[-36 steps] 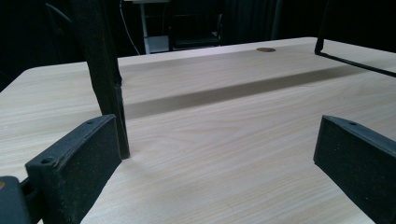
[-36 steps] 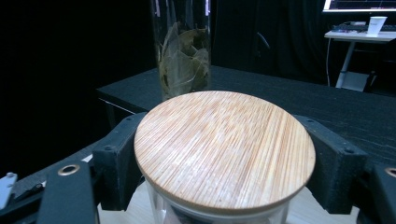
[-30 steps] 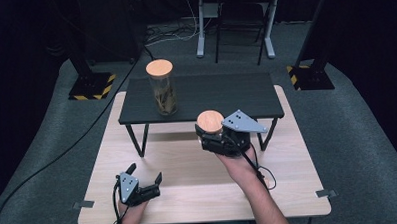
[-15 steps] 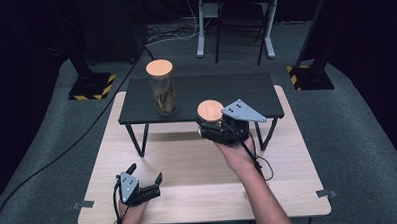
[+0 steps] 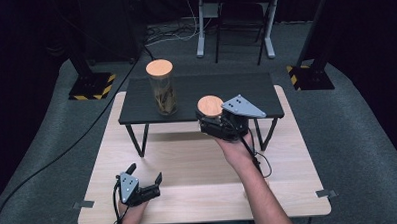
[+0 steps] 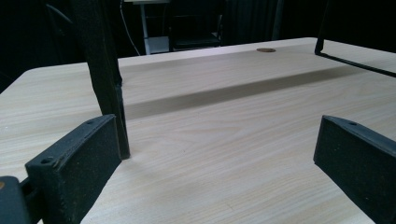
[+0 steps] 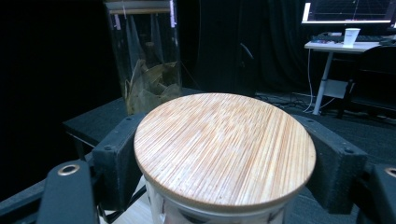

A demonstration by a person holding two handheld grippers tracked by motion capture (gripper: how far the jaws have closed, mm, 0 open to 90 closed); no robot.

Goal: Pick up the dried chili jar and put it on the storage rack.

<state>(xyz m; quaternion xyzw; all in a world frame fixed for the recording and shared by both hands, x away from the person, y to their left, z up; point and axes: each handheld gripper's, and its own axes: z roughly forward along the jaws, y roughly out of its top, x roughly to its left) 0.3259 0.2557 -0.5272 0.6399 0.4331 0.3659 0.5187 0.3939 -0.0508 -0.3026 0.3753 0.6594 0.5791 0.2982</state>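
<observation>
While right tongs (image 5: 210, 122) clench lidded jar (image 5: 210, 106), tall jar (image 5: 161, 87) stands beyond; left tongs (image 5: 144, 174) released

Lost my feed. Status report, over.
Right gripper shut on wooden-lidded jar, at black shelf edge. Left gripper open, empty. Second jar on shelf.

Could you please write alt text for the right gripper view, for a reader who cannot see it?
A jar's round wooden lid sits close up, clamped between the right claw's two black jaws. Behind it, a tall glass jar holding dried leaves stands on a dark shelf.
</observation>
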